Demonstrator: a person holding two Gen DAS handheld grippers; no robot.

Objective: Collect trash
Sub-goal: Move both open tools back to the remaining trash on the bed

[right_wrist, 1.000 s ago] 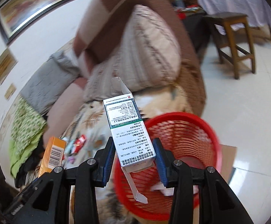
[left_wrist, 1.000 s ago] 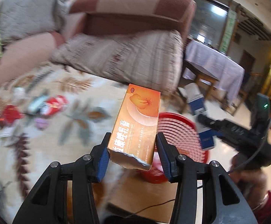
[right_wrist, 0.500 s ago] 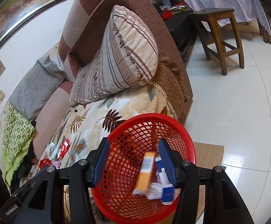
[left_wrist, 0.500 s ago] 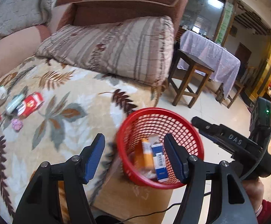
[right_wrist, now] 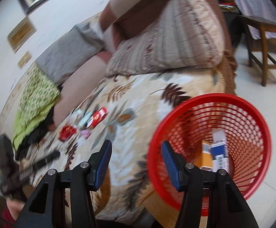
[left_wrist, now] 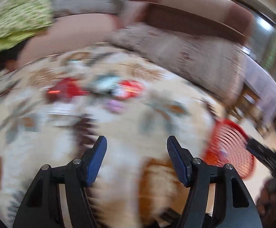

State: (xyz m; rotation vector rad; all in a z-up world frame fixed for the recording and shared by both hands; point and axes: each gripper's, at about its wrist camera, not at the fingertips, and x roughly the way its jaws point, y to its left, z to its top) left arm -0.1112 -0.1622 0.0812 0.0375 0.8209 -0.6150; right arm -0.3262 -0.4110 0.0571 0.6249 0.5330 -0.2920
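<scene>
Both grippers stand spread with nothing between their blue pads: the left gripper (left_wrist: 137, 153) hangs over the leaf-patterned blanket (right_wrist: 138, 102), and the right gripper (right_wrist: 136, 156) hovers at the blanket's edge, its right finger in front of the red mesh basket (right_wrist: 251, 114). Inside the basket lie an orange box (right_wrist: 205, 156) and a blue-and-white box (right_wrist: 219, 149), side by side, their long axes running up the basket's far wall. More trash sits well apart on the blanket: a red-and-white packet (right_wrist: 98, 116) with its long axis slanting up to the right, a pale tube (right_wrist: 84, 120) touching its left side, a red wrapper (right_wrist: 66, 132) and a small pink piece (right_wrist: 85, 133) just beside them. The left wrist view is heavily blurred; the same items (left_wrist: 100, 89) show only as smears. Behind them a striped pillow (right_wrist: 175, 38) leans on the brown sofa back (right_wrist: 130, 5), green cloth (right_wrist: 35, 95) lies at the far end, and a wooden stool (right_wrist: 265, 43) stands on the tiled floor (right_wrist: 261, 95).
</scene>
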